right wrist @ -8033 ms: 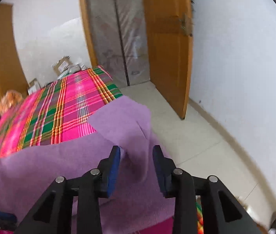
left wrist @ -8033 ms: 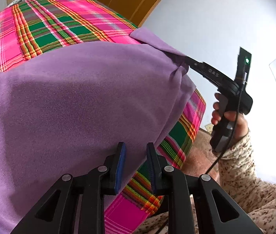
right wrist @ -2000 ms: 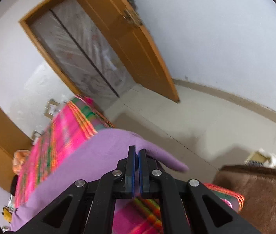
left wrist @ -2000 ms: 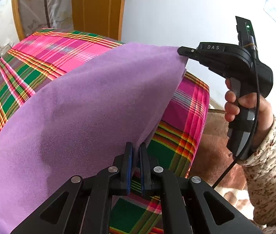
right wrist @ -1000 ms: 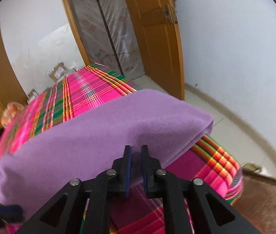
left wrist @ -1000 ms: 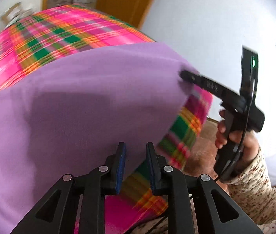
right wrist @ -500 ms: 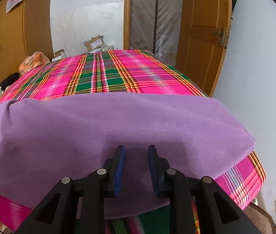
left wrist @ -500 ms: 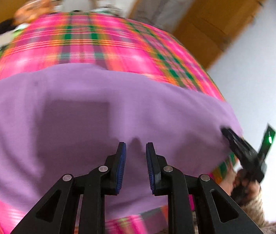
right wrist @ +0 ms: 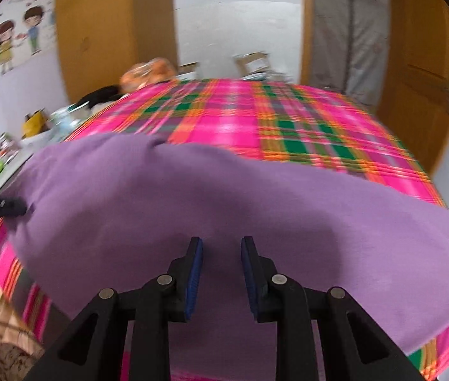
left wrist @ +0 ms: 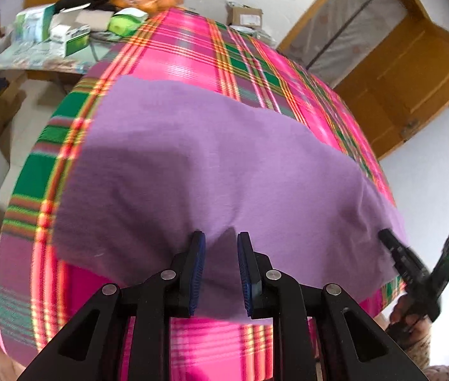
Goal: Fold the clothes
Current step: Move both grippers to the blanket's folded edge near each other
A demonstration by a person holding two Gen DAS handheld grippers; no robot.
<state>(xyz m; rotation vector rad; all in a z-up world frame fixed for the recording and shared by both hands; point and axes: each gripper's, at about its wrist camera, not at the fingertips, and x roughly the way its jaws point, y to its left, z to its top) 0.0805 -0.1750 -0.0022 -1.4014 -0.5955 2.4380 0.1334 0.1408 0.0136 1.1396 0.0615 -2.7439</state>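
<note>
A soft, matte purple cloth (left wrist: 211, 171) lay folded across the near end of the pink-and-green plaid bedcover (left wrist: 192, 50). The left gripper (left wrist: 221, 270) and right gripper (right wrist: 221, 273) hovered above its near edge, jaws slightly parted, gripping nothing.

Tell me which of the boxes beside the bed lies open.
The white box with its flaps up, on the cluttered side table. The green-and-white boxes near it look shut.
</note>
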